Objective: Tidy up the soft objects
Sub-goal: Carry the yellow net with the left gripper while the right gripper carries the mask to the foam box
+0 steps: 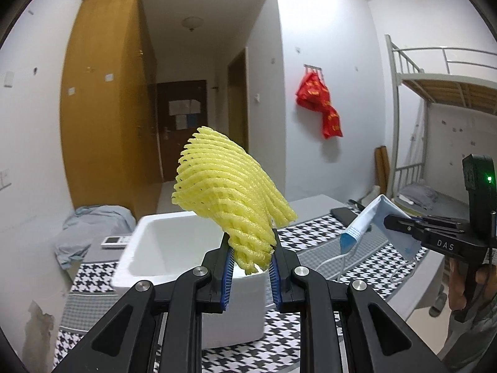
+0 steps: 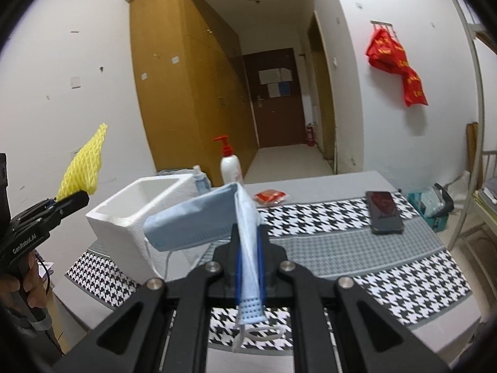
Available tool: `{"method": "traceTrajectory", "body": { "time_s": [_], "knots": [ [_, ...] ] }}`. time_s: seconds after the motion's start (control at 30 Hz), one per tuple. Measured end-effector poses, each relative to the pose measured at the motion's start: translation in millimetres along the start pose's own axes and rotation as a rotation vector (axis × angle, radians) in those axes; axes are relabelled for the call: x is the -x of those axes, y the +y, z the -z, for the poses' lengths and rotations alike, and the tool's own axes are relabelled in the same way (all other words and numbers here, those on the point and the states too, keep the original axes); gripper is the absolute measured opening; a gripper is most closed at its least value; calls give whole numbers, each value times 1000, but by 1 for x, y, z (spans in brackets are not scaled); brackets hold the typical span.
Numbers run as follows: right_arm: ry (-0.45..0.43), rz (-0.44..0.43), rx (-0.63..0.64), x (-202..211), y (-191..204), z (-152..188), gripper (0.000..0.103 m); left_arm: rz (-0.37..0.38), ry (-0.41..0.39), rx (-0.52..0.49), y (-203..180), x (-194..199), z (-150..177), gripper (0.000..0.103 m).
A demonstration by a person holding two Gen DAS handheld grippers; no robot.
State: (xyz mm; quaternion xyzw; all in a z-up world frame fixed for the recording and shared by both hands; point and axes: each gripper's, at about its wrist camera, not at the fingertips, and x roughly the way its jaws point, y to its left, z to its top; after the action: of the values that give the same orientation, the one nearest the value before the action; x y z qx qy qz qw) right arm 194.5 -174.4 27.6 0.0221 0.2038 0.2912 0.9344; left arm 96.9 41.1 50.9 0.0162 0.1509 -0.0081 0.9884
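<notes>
My left gripper is shut on a yellow foam fruit net, which sticks up and to the left above the white foam box. My right gripper is shut on a light blue face mask; the mask folds over to the left and its ear loop dangles below the fingers. In the left wrist view the right gripper comes in from the right with the mask. From the right wrist view the left gripper shows at the left with the net, beside the foam box.
A houndstooth cloth covers the table. On it lie a black phone and a red packet. A pump bottle stands behind the box. A remote and a bundled grey cloth lie at the far left.
</notes>
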Motion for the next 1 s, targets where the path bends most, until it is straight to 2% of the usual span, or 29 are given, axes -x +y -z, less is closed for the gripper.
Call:
{"method": "traceTrajectory", "body": {
  "time_s": [0.5,1.0],
  "knots": [
    [5,-111,83,-19,48,-14,11,-124,-14,58,37,23,10,22],
    [32,-237,134,-57,92,-35,11,-274,-1,112,74,46,25,22]
  ]
}}
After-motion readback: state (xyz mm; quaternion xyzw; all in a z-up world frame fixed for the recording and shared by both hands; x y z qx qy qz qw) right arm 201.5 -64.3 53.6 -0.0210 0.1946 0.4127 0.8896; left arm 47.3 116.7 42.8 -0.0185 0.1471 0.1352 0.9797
